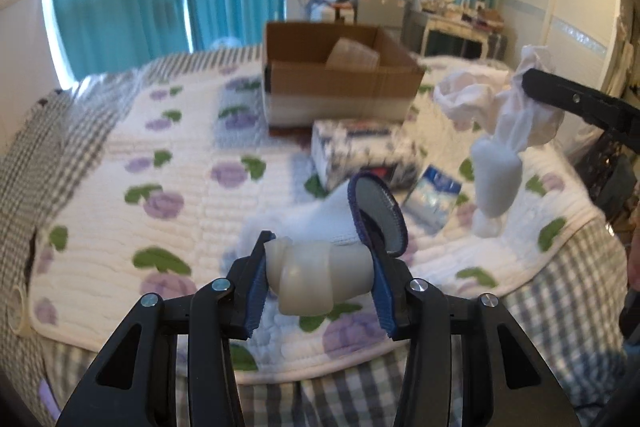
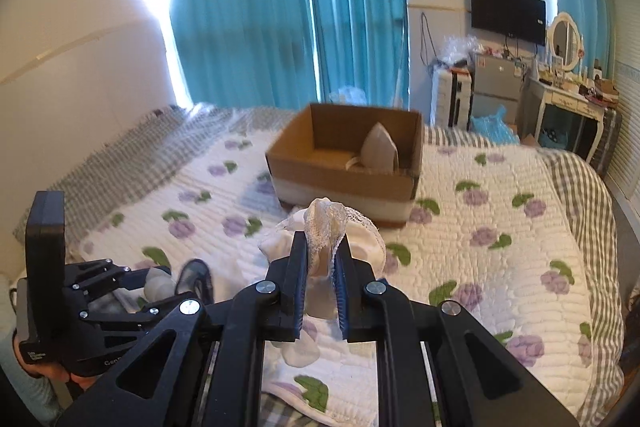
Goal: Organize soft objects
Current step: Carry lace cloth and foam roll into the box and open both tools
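— Jaws of both tools?
— Left gripper (image 1: 318, 281) is clamped across a pale rolled sock (image 1: 310, 277). Right gripper (image 2: 322, 281) pinches a white lacy sock (image 2: 324, 227), which hangs clear of the quilt (image 2: 500, 239).
— And around them?
— A tissue pack (image 1: 360, 151) lies just beyond, and a cardboard box (image 2: 344, 167) sits farther back on the bed.

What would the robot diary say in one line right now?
left gripper: shut on rolled sock | right gripper: shut on white sock | cardboard box on bed: holds item
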`<state>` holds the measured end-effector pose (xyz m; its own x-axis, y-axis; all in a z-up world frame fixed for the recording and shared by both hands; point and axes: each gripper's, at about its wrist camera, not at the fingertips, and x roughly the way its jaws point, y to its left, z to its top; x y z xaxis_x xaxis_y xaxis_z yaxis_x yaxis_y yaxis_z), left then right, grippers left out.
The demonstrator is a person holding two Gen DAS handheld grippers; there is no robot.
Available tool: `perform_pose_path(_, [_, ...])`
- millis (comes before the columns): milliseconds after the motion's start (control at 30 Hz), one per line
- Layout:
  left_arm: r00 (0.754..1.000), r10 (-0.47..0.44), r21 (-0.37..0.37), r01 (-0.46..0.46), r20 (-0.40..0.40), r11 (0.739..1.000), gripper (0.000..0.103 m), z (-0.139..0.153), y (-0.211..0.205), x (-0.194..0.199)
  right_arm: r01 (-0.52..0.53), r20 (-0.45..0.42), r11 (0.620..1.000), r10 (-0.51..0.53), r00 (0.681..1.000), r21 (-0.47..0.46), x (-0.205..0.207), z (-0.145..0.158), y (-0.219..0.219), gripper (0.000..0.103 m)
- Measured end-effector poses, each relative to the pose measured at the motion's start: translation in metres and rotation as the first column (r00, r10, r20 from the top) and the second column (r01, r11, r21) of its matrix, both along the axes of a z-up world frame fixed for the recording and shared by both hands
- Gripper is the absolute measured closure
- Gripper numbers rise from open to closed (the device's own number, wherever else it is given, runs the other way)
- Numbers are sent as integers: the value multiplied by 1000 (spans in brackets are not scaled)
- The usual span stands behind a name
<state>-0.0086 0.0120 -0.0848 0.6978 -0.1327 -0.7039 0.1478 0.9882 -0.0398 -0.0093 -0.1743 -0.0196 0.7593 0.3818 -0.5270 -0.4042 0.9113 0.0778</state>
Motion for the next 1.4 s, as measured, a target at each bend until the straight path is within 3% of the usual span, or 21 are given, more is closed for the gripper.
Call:
perform_pose_path(233, [993, -4, 2, 3, 115, 1000, 59, 47, -2, 6, -1, 73, 1000, 0, 997, 12, -2, 35, -2, 91])
perform_pose_path(500, [979, -30, 21, 26, 201, 999, 59, 92, -8, 39, 2, 94, 1000, -3, 996, 8, 19, 51, -4, 91])
perform_pose_path(867, [966, -57, 57, 44, 254, 997, 59, 119, -31, 137, 17, 169, 999, -10, 986, -39, 114, 92, 10, 91])
perform_pose_path(1100, [967, -59, 82, 40, 247, 996, 59, 105, -37, 205, 9, 131, 999, -3, 991, -45, 199, 80, 22, 91])
perform_pose_path(1400, [989, -21, 86, 9, 144, 996, 58, 42, -32, 277, -22, -16, 998, 21, 1000, -54, 292, 5, 25, 91])
